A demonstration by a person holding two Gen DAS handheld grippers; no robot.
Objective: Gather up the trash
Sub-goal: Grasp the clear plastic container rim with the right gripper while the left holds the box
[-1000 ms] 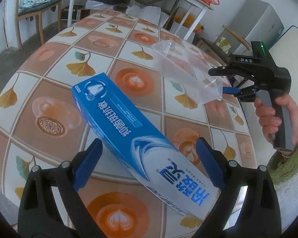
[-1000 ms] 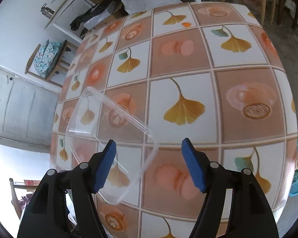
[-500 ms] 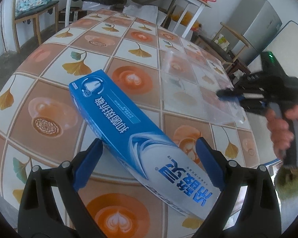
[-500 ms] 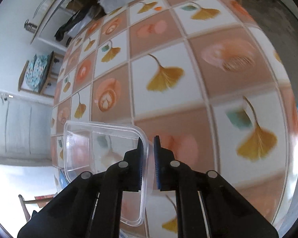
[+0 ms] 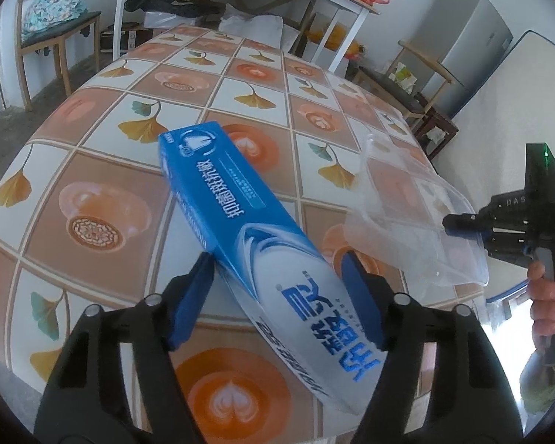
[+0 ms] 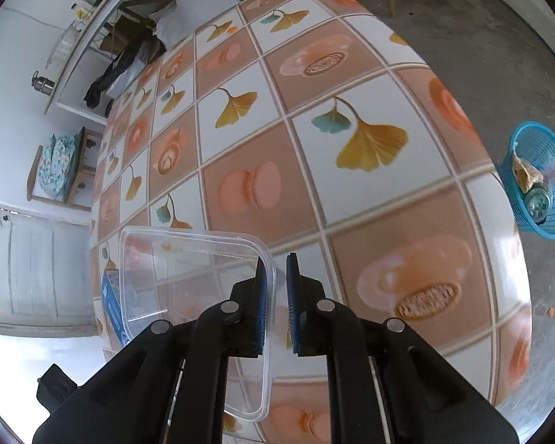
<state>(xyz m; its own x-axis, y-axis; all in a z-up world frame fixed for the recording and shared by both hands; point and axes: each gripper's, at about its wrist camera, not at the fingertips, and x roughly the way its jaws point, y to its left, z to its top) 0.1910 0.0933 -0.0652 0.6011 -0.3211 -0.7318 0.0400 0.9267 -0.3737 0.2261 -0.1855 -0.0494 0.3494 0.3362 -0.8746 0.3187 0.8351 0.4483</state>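
Where the right gripper [image 6: 275, 296] pinches the rim of the clear plastic tub [image 6: 188, 296], the tub hangs off the counter [image 6: 314, 148], its wall caught between the nearly closed fingers [image 6: 261, 296]. By its look the tub is light, thin and slippery, and likely to flex or crack under a hard squeeze; the stiffer rolled rim seems the best place to hold it, as here. In the left wrist view the same tub [image 5: 414, 222] floats above the counter edge beside the right gripper [image 5: 462, 222]. The blue toothpaste box [image 5: 262, 236] lies slantwise between the fingers [image 5: 190, 303] of the left gripper [image 5: 277, 296], which stand at a middling width against its two long sides; whether they grip it firmly cannot be told. The box appears to be light, stiff cardboard that would dent if crushed, best taken across its narrow width. Its blue and white faces carry Chinese characters, too distorted to read with confidence. The right gripper body shows the letters "DAS". A blue basket [image 6: 536, 181] holding scraps stands on the floor, well apart from the counter.
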